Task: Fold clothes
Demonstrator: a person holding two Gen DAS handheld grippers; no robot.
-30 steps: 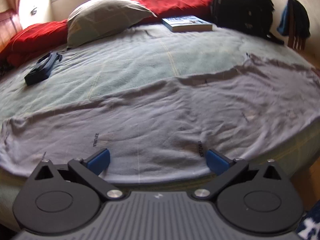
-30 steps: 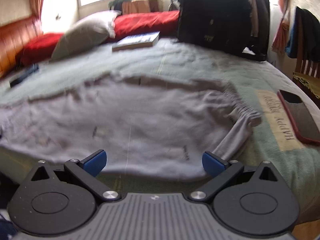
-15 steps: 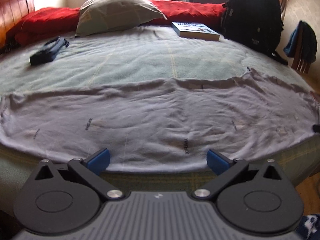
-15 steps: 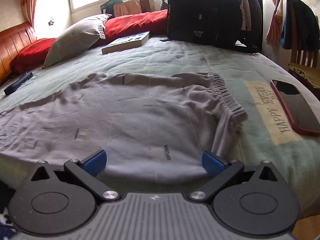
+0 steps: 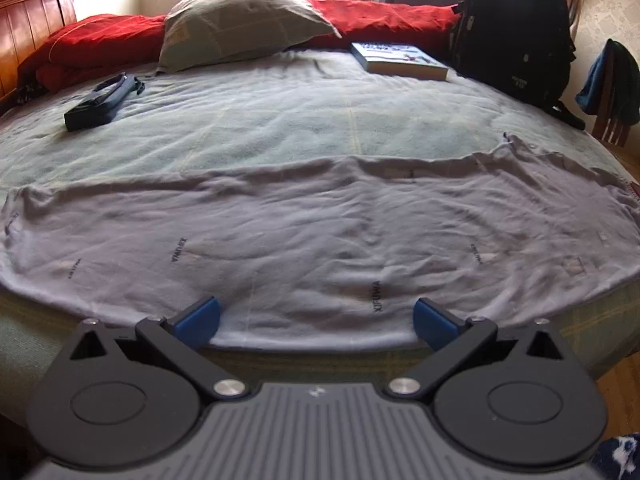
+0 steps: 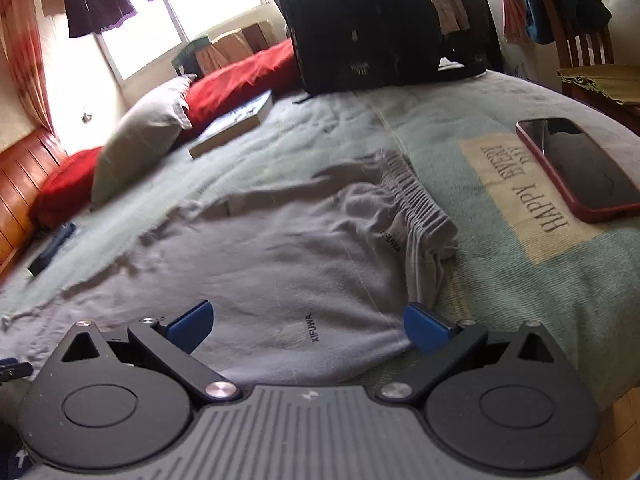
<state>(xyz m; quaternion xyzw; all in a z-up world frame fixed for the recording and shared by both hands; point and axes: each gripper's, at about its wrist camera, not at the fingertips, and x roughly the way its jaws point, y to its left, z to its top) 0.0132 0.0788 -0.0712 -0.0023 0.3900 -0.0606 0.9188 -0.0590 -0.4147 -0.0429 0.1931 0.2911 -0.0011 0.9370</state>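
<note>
Grey pants (image 5: pixel 320 232) lying lengthwise on bed (image 5: pixel 280 120).
Both grippers (image 5: pixel 316 318) (image 6: pixel 308 326) backing off, right tilting up; fingers spread, holding nothing.

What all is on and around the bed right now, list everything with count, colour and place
grey trousers: one, pale grey, spread flat along near bed edge
blanket: one, pale green, covering bed
pillow: one, beige, near headboard
red bedding: one roll, red, along far side
book: one, blue cover, far side
dark case: one, navy, far left
backpack: one, black, far right
phone: one, red case, right of the trousers' waistband
left gripper: fingers open, near trouser edge
right gripper: fingers open, near waistband end
</note>
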